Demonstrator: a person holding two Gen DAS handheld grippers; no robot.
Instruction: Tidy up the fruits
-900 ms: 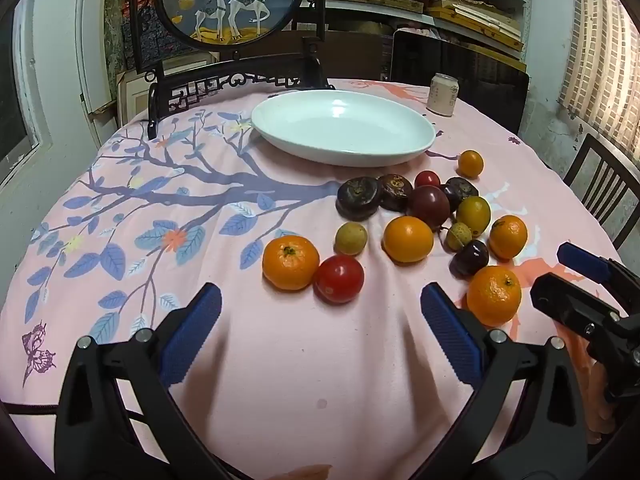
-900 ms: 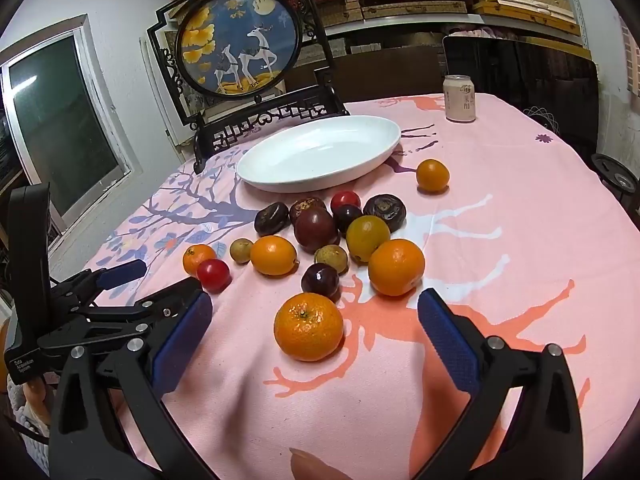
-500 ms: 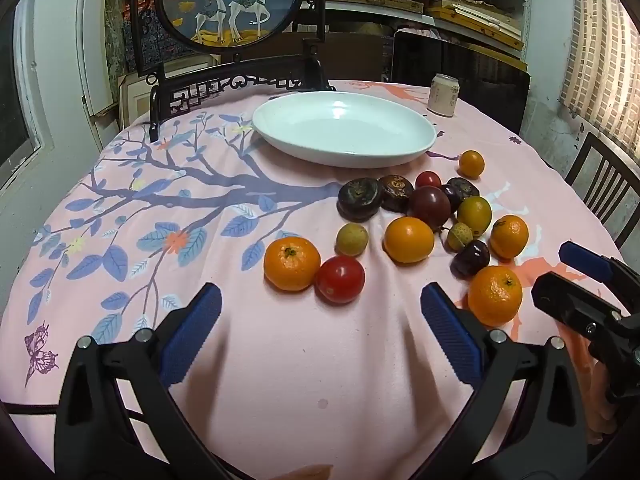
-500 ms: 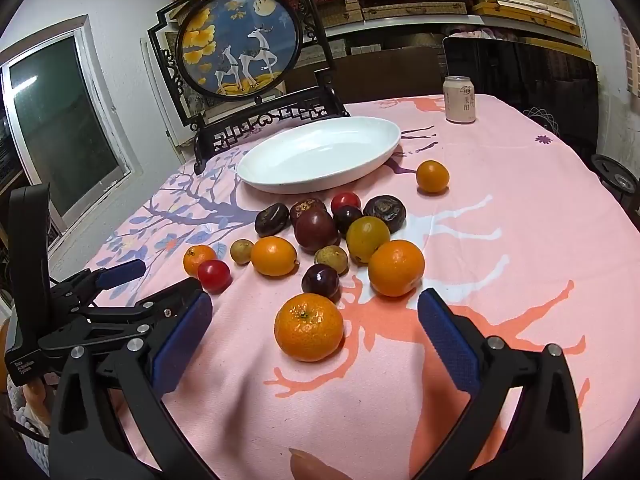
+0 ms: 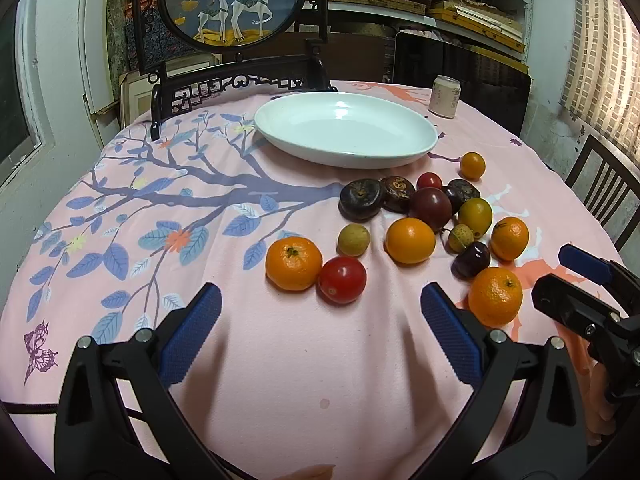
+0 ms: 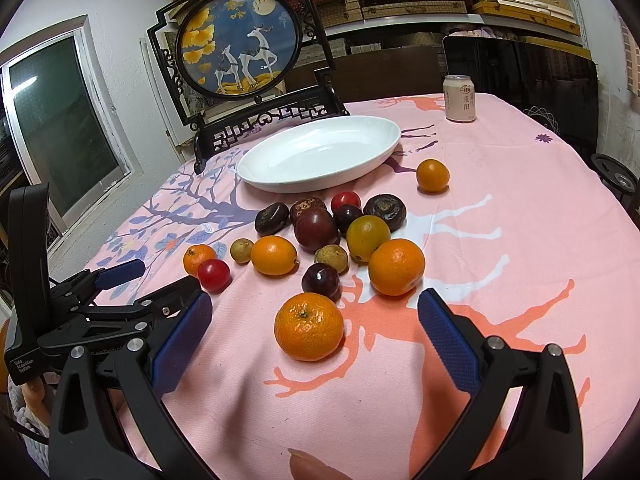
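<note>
Both jaws stand wide here, nothing between them. The left hand-held gripper (image 5: 320,328) hangs over bare pink cloth at the near edge of the worktop (image 5: 280,380), angled down, with a tangerine (image 5: 293,263) and a red tomato (image 5: 342,279) touching each other just ahead of it. The right hand-held gripper (image 6: 314,336) is just as wide, and a big tangerine (image 6: 309,326) sits on the cloth between its blue pads, neither pad touching it.

The fruit lies loose on the cloth, none of it on the white plate (image 6: 280,178), which stands empty just beyond the pile. In the cluster: a dark plum (image 6: 320,279), an orange (image 6: 396,267), a yellow-green fruit (image 6: 367,237), a large purple one (image 6: 316,229), several wrinkled dark ones behind. One small orange fruit (image 6: 432,175) sits apart to the right, near the plate's end. A drinks can (image 6: 459,98) stands upright at the far side, and a framed deer picture (image 6: 240,44) rises behind the plate.
</note>
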